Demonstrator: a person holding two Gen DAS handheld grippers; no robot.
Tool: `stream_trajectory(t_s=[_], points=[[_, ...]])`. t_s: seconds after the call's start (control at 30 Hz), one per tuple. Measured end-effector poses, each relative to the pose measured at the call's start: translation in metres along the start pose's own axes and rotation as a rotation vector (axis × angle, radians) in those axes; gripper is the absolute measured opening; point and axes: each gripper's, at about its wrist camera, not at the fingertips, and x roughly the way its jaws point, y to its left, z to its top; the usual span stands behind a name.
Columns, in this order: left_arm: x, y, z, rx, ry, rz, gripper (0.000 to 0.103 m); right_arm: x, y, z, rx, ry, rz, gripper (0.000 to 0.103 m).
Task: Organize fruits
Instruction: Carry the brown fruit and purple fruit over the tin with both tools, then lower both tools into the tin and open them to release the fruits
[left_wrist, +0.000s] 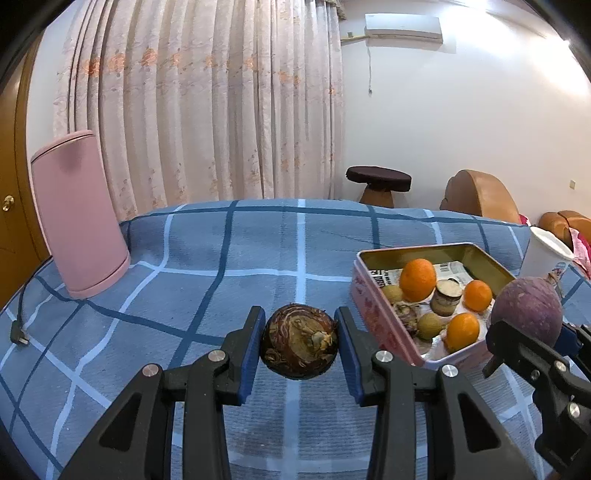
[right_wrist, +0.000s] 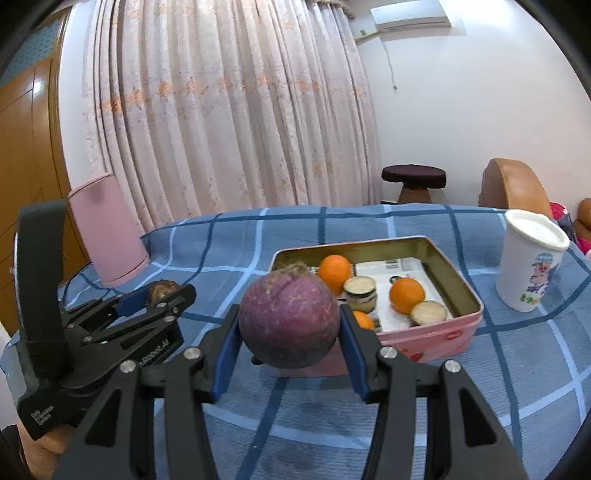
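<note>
Gripping a brown taro-like root (left_wrist: 299, 339), left gripper (left_wrist: 300, 341) has both blue pads pressed on its sides, above the blue checked cloth (left_wrist: 229, 251). Right gripper (right_wrist: 289, 325) is clamped on a purple round root (right_wrist: 289, 317), just in front of the pink tin (right_wrist: 436, 338). Tin sits at 2 o'clock from the brown root, holding oranges (right_wrist: 406, 295). White cup (right_wrist: 532, 258) at 3 o'clock of the tin; pink bin (left_wrist: 77, 214) at 10 o'clock.
</note>
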Motion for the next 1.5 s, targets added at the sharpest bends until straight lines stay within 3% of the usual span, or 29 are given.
stream_trajectory(t_s=[0.7, 1.0, 1.23, 1.5], points=[[0.002, -0.056, 0.022, 0.057, -0.042, -0.104, 0.041, -0.014, -0.057, 0.011, 0.092, -0.046, -0.102, 0.053], [0.019, -0.097, 0.04, 0.052, -0.02, -0.203, 0.041, -0.015, -0.088, 0.023, 0.121, -0.069, -0.213, 0.053], [0.04, -0.111, 0.049, 0.048, 0.007, -0.229, 0.041, 0.006, -0.101, 0.042, 0.103, -0.042, -0.283, 0.053], [0.068, -0.102, 0.047, 0.04, 0.062, -0.208, 0.041, 0.045, -0.101, 0.048, 0.093, 0.012, -0.275, 0.053]])
